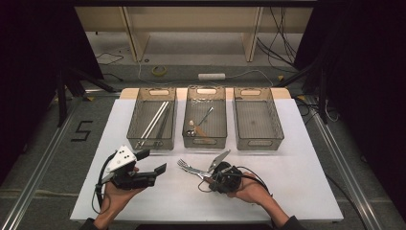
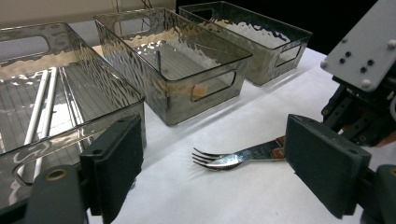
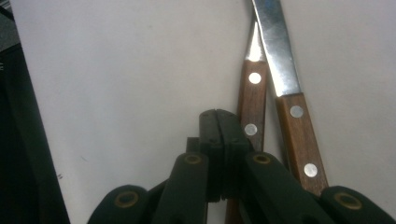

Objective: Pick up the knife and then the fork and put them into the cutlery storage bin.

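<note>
Lower centre of the high view, two forks (image 1: 189, 167) lie side by side on the tabletop (image 1: 297, 182), tines toward upper left. The right gripper (image 3: 219, 116), fingers together and empty, rests beside their wooden handles; the left gripper (image 1: 153, 166), fingers apart, waits lower left.

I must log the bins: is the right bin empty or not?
Empty: the right bin shows bare mesh floor in the high view; nothing lies inside.

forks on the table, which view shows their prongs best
The left gripper view: the forks lie between its tongs, prongs sharp and stacked. The high view shows the forks small, beside the right gripper. The right gripper view shows the wooden handles, no prongs.
</note>
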{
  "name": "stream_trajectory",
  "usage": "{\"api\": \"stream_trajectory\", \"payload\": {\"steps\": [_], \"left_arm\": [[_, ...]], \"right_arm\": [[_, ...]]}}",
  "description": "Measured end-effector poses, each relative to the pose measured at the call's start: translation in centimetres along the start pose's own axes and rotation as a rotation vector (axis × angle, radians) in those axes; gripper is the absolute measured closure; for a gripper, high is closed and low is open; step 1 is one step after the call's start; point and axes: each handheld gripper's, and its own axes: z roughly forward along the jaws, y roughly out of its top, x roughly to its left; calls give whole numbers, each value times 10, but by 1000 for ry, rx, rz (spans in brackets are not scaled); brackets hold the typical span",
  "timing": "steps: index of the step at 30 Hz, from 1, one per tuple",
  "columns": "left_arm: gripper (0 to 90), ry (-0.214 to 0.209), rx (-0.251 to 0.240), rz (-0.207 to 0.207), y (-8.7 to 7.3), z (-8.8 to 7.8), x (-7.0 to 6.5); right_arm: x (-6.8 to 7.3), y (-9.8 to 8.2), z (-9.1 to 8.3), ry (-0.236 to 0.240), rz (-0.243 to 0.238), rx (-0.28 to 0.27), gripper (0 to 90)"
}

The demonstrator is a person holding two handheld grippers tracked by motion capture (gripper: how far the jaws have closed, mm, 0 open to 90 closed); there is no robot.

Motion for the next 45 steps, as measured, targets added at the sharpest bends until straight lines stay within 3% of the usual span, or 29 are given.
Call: {"api": "stream_trajectory", "payload": {"steps": [11,15,21,24,30,37,45], "left_arm": [[195,0,0,4,0,1,0],[195,-3,2,1,0,1,0],[195,-2,5,4,0,1,0],[195,-2,3,4,0,1,0],[195,-2,3,4,0,1,0],[195,-3,7,2,0,2,0],[195,-4,8,5,0,2,0]], "right_arm": [[-8,-1,-4,-10,13,13,899],[-7,1,-15,8,-14,-34,791],[-15,4,-33,-20,-11,-86,560],[-22,3,-37,-34,2,-93,467],[-33,2,-37,-55,11,-86,373],[-41,3,-32,-84,25,-41,357],[-45,3,-24,-81,6,5,446]]}}
